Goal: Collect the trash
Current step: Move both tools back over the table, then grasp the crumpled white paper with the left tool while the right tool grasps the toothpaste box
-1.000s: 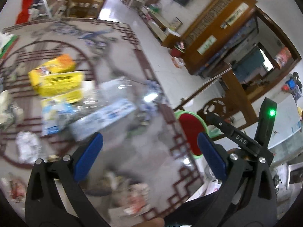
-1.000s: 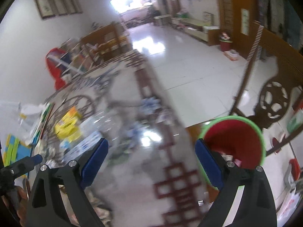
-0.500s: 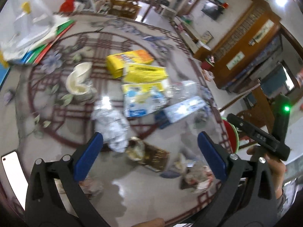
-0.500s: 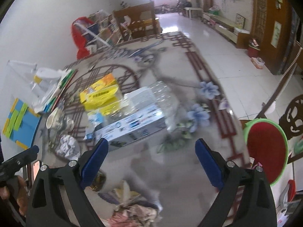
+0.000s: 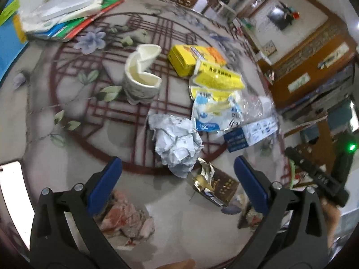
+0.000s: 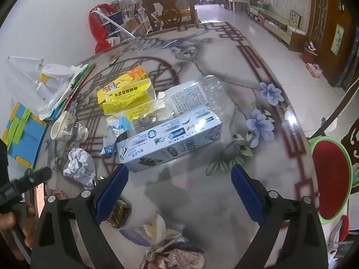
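Observation:
Trash lies scattered on a patterned table (image 6: 224, 71). In the left wrist view my left gripper (image 5: 178, 186) stands open just above a crumpled white paper ball (image 5: 177, 143) and a torn brown packet (image 5: 215, 186). A crushed paper cup (image 5: 141, 78), yellow boxes (image 5: 202, 65) and a blue-white wrapper (image 5: 213, 114) lie beyond. In the right wrist view my right gripper (image 6: 179, 190) stands open above bare tabletop, close to a blue-white carton (image 6: 170, 139) with a clear plastic bottle (image 6: 202, 96) behind it. A red bin with a green rim (image 6: 329, 179) stands off the table's right edge.
Crumpled pinkish paper (image 5: 125, 217) lies near my left fingers, and more brownish scraps (image 6: 172, 251) lie near the table's front edge. Books and a white lamp (image 6: 53, 78) occupy the far left, with a blue board (image 6: 22, 134) beside them. A phone (image 5: 11, 192) lies at the left edge.
Both grippers have swung left, from the table's right edge and the bin toward the trash pile in the middle. Both stayed open and empty.

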